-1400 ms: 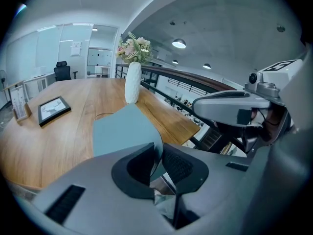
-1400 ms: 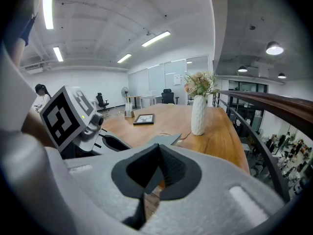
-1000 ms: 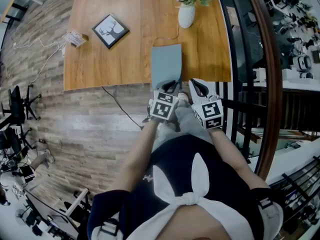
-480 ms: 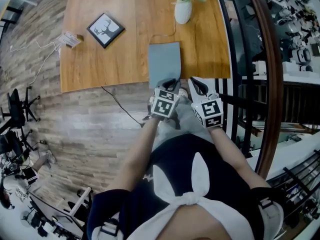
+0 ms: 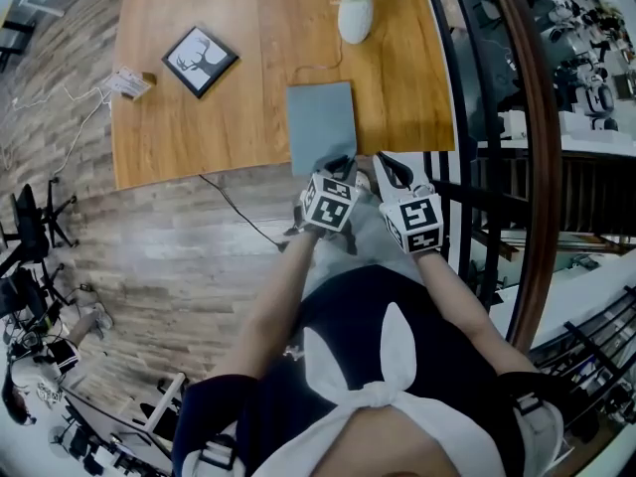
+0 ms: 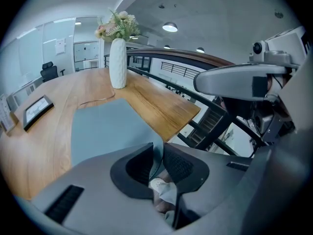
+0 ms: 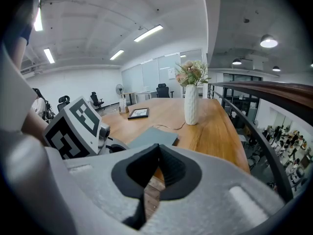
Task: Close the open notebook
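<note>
- Head view: the notebook lies flat, grey-blue cover up, at the near edge of the table, upper centre; it looks already closed.
- Left gripper is at the notebook's near edge. Its jaws have just been easing apart, and the cover's edge shows in the slim gap.
- Right gripper, just right, is clenched on nothing.
- Next, likely: draw the left gripper clear without dragging the cover.

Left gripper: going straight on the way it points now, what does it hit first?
Most likely the near edge of the grey-blue notebook, lying closed on the wooden table just ahead of the left gripper. Depth is unclear; the table edge may come first.
</note>
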